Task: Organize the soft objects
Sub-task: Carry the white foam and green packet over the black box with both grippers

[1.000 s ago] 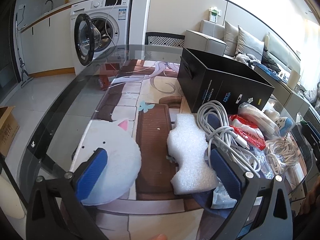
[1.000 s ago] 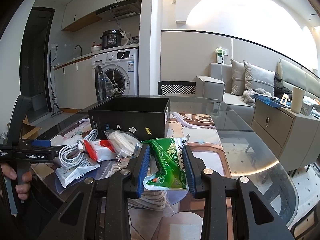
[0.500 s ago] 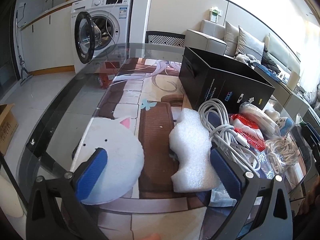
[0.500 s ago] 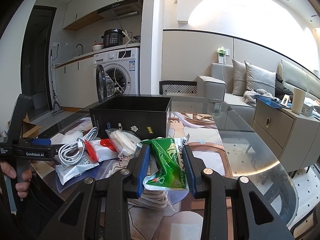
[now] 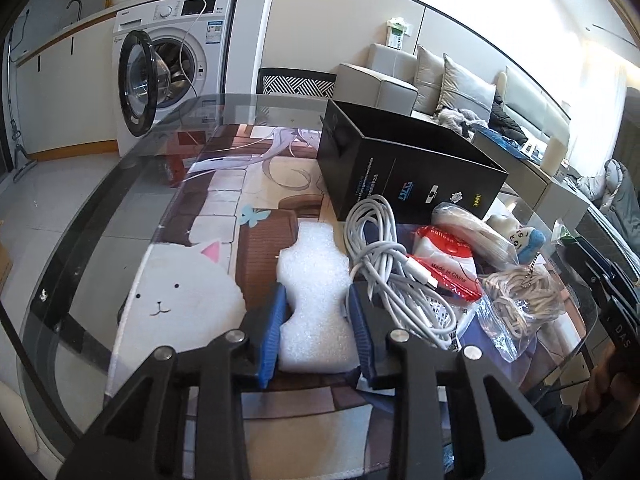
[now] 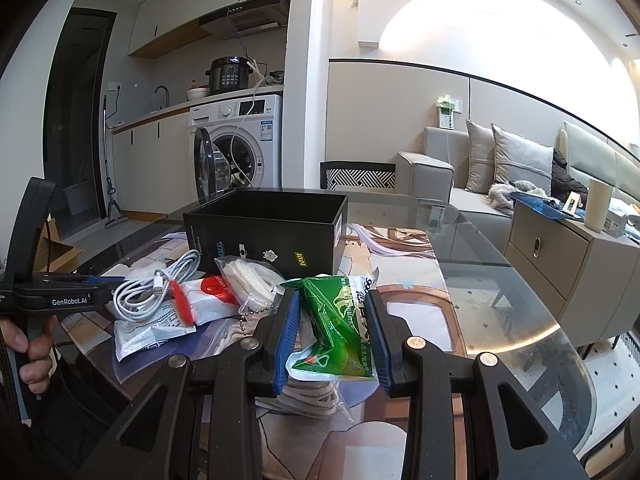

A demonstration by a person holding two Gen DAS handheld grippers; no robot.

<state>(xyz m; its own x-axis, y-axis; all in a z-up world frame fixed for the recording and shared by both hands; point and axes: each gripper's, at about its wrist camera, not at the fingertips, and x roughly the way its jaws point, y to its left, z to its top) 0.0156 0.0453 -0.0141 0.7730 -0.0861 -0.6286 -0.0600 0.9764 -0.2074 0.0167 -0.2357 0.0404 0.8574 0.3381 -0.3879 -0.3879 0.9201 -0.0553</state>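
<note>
L gripper [image 5: 316, 322] has just closed: blue pads pinch the white, waisted foam block [image 5: 314, 304], which lies on the glass table [image 5: 100, 184] w/ a printed mat, just left of the coiled white USB cable [image 5: 384, 264]. R gripper [image 6: 332, 336] is clamped on the green plastic packet [image 6: 340, 332], held above a bagged white rope. Open black cardboard box [image 6: 264, 236] stands behind the pile, nothing visible in it.

"GenRobot.AI" marks the left gripper [image 6: 68, 301]; "Made in China" the red-and-white packet [image 5: 444, 266].
</note>
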